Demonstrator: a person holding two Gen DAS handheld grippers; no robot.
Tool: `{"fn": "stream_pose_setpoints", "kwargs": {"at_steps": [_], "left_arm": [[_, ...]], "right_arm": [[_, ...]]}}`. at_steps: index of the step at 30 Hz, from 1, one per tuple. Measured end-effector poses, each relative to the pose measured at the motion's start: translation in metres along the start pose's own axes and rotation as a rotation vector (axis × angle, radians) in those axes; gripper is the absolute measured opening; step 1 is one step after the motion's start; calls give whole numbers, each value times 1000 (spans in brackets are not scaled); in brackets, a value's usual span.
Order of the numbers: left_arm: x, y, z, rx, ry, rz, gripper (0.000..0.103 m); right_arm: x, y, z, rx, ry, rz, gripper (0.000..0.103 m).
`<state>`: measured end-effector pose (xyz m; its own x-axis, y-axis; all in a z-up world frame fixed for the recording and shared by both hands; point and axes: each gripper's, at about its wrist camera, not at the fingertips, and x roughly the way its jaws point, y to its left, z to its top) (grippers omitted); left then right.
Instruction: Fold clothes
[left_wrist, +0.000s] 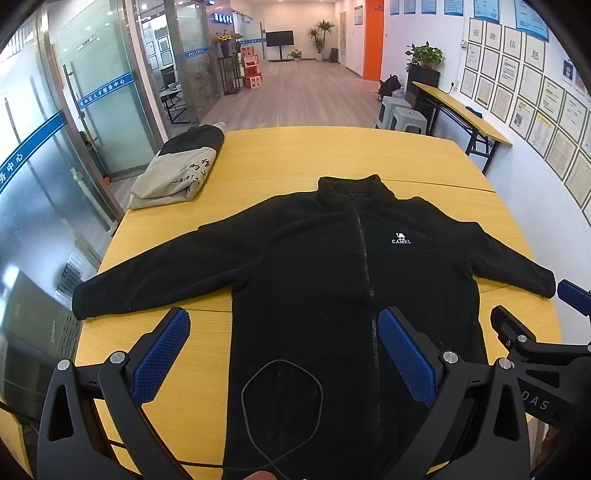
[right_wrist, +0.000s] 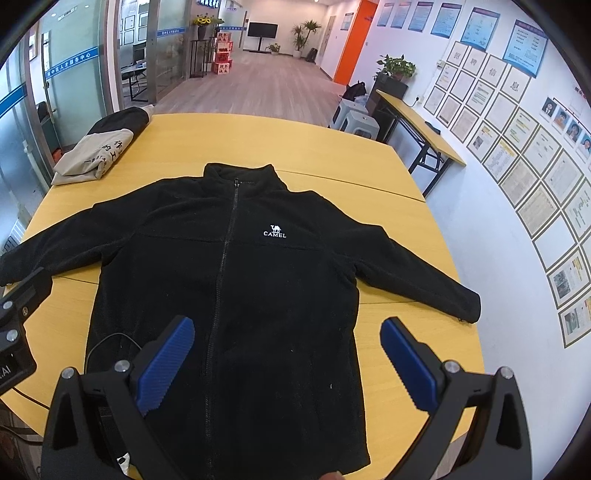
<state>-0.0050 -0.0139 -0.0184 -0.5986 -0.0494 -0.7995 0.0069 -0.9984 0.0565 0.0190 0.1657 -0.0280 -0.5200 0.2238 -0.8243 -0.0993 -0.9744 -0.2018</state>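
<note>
Fleece is what is covering most of the near half of the yellow table (left_wrist: 332, 155): a black jacket (left_wrist: 325, 280) is lying flat and face up, zipped closed, its collar (left_wrist: 351, 188) pointing toward the far edge and its hem hanging at the near edge. Both sleeves are spreading outward, the left sleeve (left_wrist: 147, 284) reaching toward the table's left edge and the right sleeve (right_wrist: 417, 280) stretching toward the right edge, its cuff lying close to that edge. A white logo (right_wrist: 274, 232) reading CAMEL is showing on the chest beside the zipper (right_wrist: 225, 258). A thin black cable (left_wrist: 280, 406) is looping over the lower front of the jacket near the near edge. At the far left corner of the table a folded grey and black garment (left_wrist: 181, 170) is sitting well apart from the jacket. The left gripper (left_wrist: 284, 354) is hovering above the jacket's lower front, its jaws standing wide apart and holding nothing, the blue pads (left_wrist: 162, 354) facing each other across the cloth. The right gripper (right_wrist: 288, 362) is hovering just above the hem on the right side of the zipper, its jaws also spread wide and gripping nothing. Beyond the table, grey stools (right_wrist: 354, 118) are standing beside a narrow wooden desk (right_wrist: 417, 125) along the right wall.
</note>
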Motion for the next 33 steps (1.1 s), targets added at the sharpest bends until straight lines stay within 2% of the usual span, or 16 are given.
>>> {"fn": "stream_pose_setpoints", "kwargs": {"at_steps": [3, 24, 33], "left_arm": [[1, 1, 0, -7, 12, -15, 103], [0, 6, 7, -32, -7, 17, 103], [-1, 2, 6, -30, -10, 18, 103]], "right_arm": [[1, 2, 1, -1, 3, 6, 103], [-4, 6, 12, -14, -23, -9, 103], [-3, 6, 4, -13, -9, 1, 103]]}}
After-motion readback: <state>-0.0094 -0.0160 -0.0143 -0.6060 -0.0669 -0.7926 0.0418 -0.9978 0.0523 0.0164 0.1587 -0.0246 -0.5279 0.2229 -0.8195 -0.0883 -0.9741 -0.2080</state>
